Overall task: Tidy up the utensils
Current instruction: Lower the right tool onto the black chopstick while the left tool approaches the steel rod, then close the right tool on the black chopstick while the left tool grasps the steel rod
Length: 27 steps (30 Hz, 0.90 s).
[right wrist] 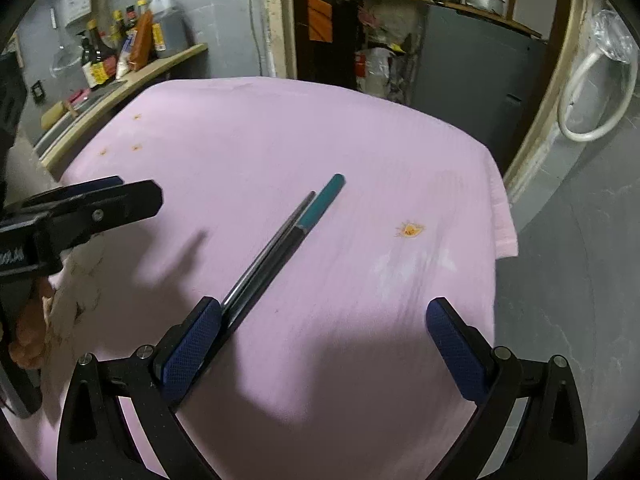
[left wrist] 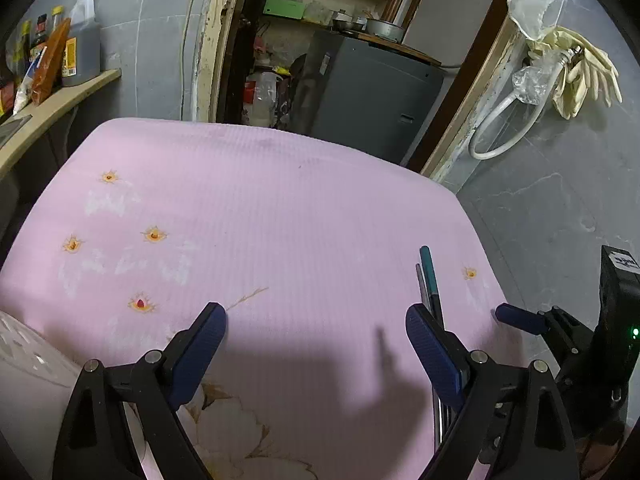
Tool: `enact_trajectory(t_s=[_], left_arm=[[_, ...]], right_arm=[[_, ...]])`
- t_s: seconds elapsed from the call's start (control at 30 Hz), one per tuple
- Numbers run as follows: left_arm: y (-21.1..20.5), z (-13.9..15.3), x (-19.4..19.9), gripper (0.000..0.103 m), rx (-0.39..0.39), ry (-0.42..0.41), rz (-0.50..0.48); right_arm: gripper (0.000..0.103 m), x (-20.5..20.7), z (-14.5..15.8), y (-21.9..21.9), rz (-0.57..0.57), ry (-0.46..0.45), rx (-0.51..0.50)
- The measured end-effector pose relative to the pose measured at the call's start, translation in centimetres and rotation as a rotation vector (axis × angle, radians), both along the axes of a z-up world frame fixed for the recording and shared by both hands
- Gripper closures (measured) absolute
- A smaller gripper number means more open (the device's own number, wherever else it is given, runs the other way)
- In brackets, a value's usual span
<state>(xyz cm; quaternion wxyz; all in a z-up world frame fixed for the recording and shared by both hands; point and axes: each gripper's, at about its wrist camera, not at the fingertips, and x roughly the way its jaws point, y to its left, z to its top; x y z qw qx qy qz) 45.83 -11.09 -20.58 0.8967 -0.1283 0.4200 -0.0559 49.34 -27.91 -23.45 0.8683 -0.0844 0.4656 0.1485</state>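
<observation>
Two long utensils lie side by side on the pink flowered cloth (right wrist: 280,128): a teal-handled utensil (right wrist: 322,204) and a thin metal utensil (right wrist: 268,248). My right gripper (right wrist: 324,320) hovers open over the cloth; the utensils' near ends run under its left finger (right wrist: 192,344). In the left wrist view the teal-handled utensil (left wrist: 428,272) pokes up behind the right finger of my open left gripper (left wrist: 316,320). Nothing sits between either pair of jaws. My left gripper (right wrist: 136,190) also shows from the side at the left.
A white perforated container (left wrist: 24,356) sits at the cloth's near left corner. A shelf (right wrist: 168,60) with sauce bottles (right wrist: 96,60) runs along the left wall. A doorway with a grey cabinet (left wrist: 372,88) lies behind the table. The cloth's right edge drops to the grey floor (right wrist: 560,280).
</observation>
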Motion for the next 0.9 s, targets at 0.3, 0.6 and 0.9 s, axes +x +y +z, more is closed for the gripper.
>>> enact_trajectory(t_s=[0.3,0.6,0.9], left_arm=[[0.0,-0.2,0.1,0.012,-0.007,0.012,-0.007],[-2.1,-0.1,0.1,0.032,-0.03,0.018,-0.116],[-6.8,-0.7,1.8,0.073,0.043,0.085,-0.314]], right_arm=[[0.004,-0.2,0.1,-0.5,-0.065,0.055,-0.098],[0.05,-2.3,1.2,-4.3,-0.103,0.025,-0.069],[0.065,-3.2,1.0,-5.0,-0.032,0.012,0.006]])
